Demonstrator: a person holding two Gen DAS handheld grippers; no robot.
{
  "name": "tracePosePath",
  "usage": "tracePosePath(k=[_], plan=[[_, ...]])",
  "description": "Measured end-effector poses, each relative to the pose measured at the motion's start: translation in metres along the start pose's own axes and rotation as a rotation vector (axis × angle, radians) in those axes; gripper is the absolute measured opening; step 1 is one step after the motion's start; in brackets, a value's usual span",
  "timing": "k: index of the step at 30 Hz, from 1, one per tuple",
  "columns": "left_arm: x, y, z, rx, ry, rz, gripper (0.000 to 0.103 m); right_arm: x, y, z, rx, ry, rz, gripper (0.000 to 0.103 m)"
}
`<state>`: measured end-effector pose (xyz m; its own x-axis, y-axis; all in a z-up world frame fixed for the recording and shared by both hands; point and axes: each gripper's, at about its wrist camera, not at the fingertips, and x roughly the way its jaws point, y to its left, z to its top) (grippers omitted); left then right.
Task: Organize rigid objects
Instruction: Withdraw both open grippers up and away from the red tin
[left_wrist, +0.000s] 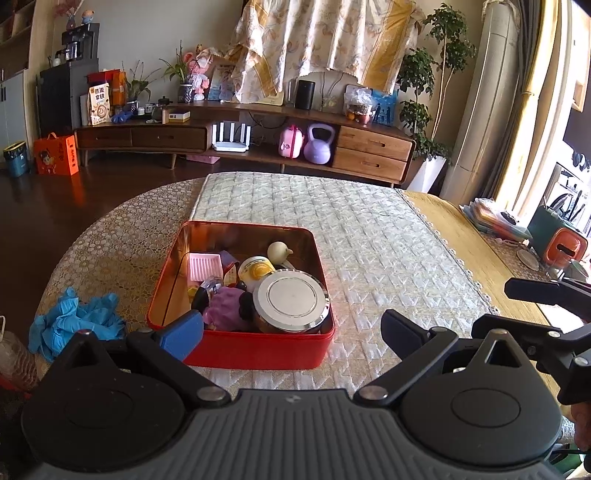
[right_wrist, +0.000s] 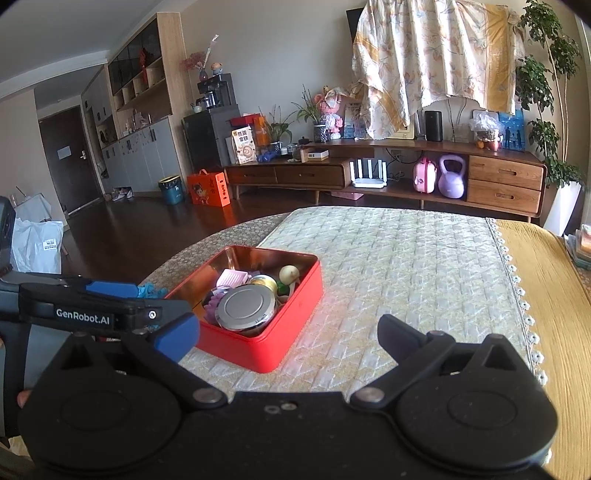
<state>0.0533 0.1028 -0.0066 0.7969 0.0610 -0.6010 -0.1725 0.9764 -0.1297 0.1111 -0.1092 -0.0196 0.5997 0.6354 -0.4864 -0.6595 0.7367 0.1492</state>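
now both tongs (left_wrist: 291, 334) (right_wrist: 288, 334) wide apart (empty), red tin (left_wrist: 258, 350) filled

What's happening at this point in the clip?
A person holds two handheld grippers over a table, tidying small items into a red tin box. The box already holds a round silver-lidded tin, a pink tray, a purple item and other bits. Both the left gripper and the right gripper are open and empty. Crumpled blue gloves lie beside the box.
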Motion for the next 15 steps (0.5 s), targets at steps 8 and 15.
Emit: tracePosePath(k=[8,15], plan=[[-0.003,-0.006,0.002,0.010,-0.028,0.082,0.103,-0.001,-0.003,-0.006,0.015,0.004,-0.009,0.103],[-0.001,-0.003,0.004,-0.013,-0.009,0.072,0.103,0.000,-0.010,-0.009,0.032,0.009,-0.042,0.103]])
